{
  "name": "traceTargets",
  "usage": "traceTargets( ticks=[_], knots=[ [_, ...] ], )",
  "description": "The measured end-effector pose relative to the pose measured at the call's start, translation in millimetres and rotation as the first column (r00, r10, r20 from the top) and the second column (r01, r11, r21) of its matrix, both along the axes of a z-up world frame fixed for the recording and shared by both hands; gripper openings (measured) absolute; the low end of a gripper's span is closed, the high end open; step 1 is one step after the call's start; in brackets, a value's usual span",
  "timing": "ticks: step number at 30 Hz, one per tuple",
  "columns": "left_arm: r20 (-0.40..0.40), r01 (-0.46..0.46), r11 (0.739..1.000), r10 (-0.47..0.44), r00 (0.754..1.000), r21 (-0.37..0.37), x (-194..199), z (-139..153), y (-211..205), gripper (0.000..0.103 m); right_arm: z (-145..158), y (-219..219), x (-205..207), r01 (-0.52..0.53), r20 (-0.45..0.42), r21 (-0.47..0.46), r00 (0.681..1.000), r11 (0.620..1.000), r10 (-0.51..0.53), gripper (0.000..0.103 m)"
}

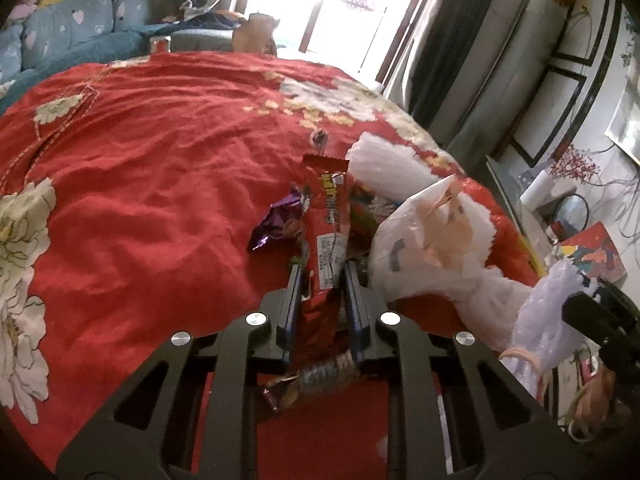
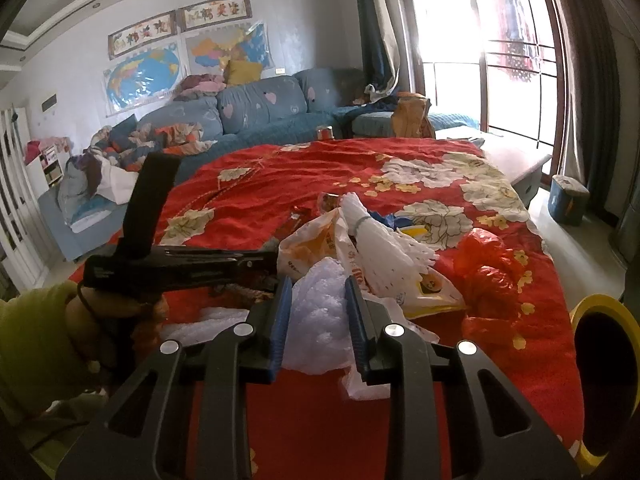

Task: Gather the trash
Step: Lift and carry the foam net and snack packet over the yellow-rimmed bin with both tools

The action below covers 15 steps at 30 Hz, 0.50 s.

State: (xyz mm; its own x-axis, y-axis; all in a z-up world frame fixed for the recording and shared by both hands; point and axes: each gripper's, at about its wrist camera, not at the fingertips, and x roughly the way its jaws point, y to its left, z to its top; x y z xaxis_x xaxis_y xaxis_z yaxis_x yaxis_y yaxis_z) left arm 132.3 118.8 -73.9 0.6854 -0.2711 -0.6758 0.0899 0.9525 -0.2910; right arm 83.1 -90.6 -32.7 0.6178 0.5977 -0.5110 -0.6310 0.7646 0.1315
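1. Two sets of tongs worked over a counter covered by a red floral cloth point(image 1: 152, 168), where a heap of litter lay.
2. Left tongs point(image 1: 320, 276) pinched a long red snack wrapper point(image 1: 330, 224) between their blue-padded fingers point(image 1: 294, 292).
3. That wrapper's long axis ran straight away from the camera, its serrated far end pointing toward the window and its crumpled near end trailing back between the fingers.
4. A crinkled purple foil wrapper point(image 1: 276, 224) lay just to its left, and a white plastic carrier bag point(image 1: 420, 248) was just to its right.
5. Right tongs point(image 2: 318, 292) were closed on a wad of translucent white bubble plastic point(image 2: 320, 316), near the white ribbed foam netting point(image 2: 384, 248) and a crumpled red plastic bag point(image 2: 488, 268).
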Motion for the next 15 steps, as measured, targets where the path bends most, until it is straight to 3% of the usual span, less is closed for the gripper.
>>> traceTargets(
  ticks=[15],
  knots=[
    [0.178, 0.009, 1.0, -0.008, 0.984, -0.005, -34.4, 59.5, -21.3, 0.011, 22.3, -26.9, -5.9, 0.08, 0.055, 0.043, 0.995, 0.996, -0.082, 0.025]
  ],
)
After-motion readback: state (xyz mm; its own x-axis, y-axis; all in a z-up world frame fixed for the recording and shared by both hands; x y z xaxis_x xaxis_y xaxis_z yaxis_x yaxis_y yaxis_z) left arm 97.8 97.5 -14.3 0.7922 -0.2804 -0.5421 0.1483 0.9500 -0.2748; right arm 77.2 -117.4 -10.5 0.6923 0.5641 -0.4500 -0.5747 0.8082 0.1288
